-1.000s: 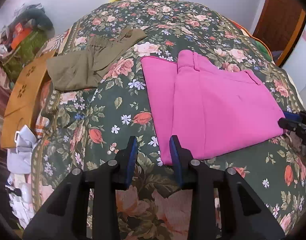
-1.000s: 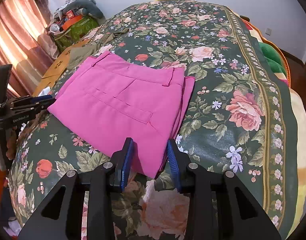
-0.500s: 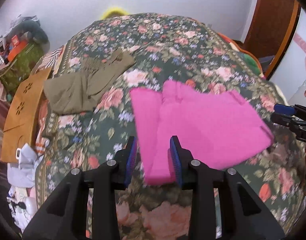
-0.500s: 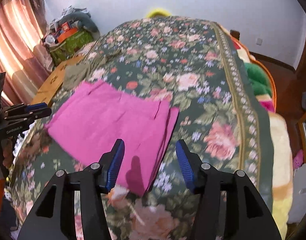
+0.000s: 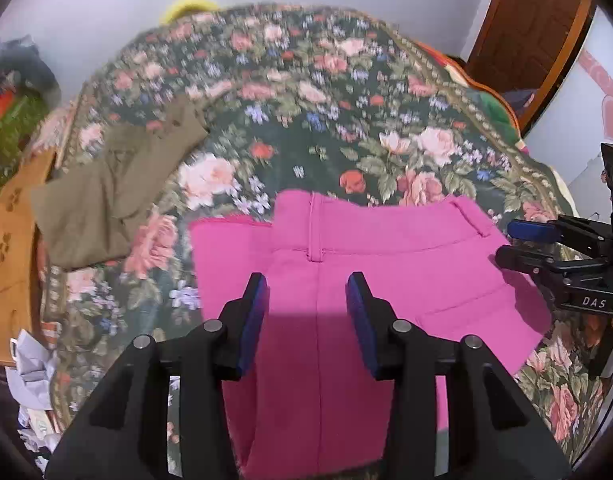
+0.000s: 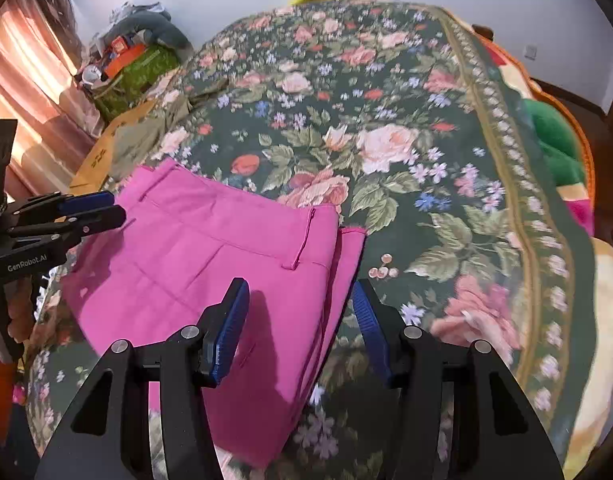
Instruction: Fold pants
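**Both tongs open above the folded pink pants**

The pink pants [image 5: 386,264] lie folded flat on the bed's floral blanket [image 5: 326,92], waistband and belt loops toward the far side, a second folded layer sticking out along one edge. The left tongs [image 5: 306,308] hang over the cloth with their blue pads apart; the jaws have just been opening, and the fabric under them lies flat, pinched by nothing. The right tongs [image 6: 300,320] stand wider apart and have also just been opening: one pad is over the pink cloth, the other over the blanket just past the pants' folded edge [image 6: 338,280], again gripping nothing.

Containers now: by the curtain [image 6: 30,76] beside the bed sits a green bag or box [image 6: 140,70], piled with orange and grey items too small and jumbled to name.

What each view adds: the left wrist view shows a folded olive garment [image 5: 114,196] on the blanket, well apart from the pants, a tan board with cut-out shapes [image 5: 10,240] at the bed's edge, crumpled white things [image 5: 30,376] below it, and a wooden door [image 5: 534,24]. The right wrist view shows a green plush blanket edge [image 6: 554,140] on the bed's far side. Each view catches the other tongs beside the pants.
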The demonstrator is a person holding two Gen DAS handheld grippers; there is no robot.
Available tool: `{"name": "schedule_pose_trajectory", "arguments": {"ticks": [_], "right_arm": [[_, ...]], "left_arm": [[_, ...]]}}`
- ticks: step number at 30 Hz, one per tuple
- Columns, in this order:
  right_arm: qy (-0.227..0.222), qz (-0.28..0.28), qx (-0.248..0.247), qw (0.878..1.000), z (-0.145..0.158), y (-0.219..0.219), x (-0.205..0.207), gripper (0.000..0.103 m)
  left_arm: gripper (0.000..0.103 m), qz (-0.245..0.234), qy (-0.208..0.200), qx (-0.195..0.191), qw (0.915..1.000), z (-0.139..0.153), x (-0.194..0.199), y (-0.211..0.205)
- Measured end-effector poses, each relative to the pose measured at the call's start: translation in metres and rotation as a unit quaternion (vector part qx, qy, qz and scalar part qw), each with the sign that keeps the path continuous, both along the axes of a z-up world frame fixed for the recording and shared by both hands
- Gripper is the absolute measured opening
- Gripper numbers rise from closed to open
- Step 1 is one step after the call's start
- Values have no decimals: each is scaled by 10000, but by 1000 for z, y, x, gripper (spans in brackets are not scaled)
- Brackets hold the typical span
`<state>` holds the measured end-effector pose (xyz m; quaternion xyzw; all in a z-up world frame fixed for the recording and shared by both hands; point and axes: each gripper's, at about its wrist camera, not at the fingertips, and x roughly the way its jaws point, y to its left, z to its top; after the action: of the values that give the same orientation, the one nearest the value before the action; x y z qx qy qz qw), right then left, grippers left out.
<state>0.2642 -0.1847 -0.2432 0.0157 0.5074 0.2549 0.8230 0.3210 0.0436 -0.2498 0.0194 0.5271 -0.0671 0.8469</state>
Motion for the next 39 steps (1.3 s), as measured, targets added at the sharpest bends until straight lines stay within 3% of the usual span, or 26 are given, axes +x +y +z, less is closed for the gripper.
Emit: {"name": "schedule_pose_trajectory", "arguments": {"ticks": [3, 5, 10, 15, 19, 20, 23, 25, 27, 35, 39], "right_arm": [[57, -12, 15, 10000, -8, 2, 6, 48], [42, -63, 34, 10000, -12, 1, 9, 40], [82, -52, 73, 9999, -16, -1, 10, 31], [-19, 27, -161, 9999, -16, 5, 8, 30], [-4, 57, -317, 9995, -10, 4, 7, 30], [11, 44, -308, 9995, -8, 3, 7, 30], [113, -100, -168, 9997, -2, -4, 4, 52], [90, -203, -29, 9997, 4, -9, 1, 62], [72, -229, 69, 9997, 7, -11, -4, 67], [393, -179, 163, 9989, -10, -3, -12, 68], [404, -181, 270, 9987, -16, -2, -8, 68]], "left_arm": [[42, 14, 143, -2, 9999, -12, 6, 1], [42, -6, 133, -8, 9999, -16, 5, 3], [43, -14, 53, 374, 9993, -25, 2, 4], [43, 79, 93, 299, 9995, -26, 3, 8], [42, -29, -32, 508, 9987, -17, -1, 4], [42, -25, -54, 526, 9986, -14, -2, 5], [45, 38, -153, 380, 9992, 0, -7, 14], [63, 180, -213, 249, 9993, 8, -9, 25], [74, 340, -288, 172, 9989, 12, -11, 35], [75, 548, 315, -26, 9980, -18, -12, 51], [75, 590, 343, -248, 9974, -20, -11, 51]]}}
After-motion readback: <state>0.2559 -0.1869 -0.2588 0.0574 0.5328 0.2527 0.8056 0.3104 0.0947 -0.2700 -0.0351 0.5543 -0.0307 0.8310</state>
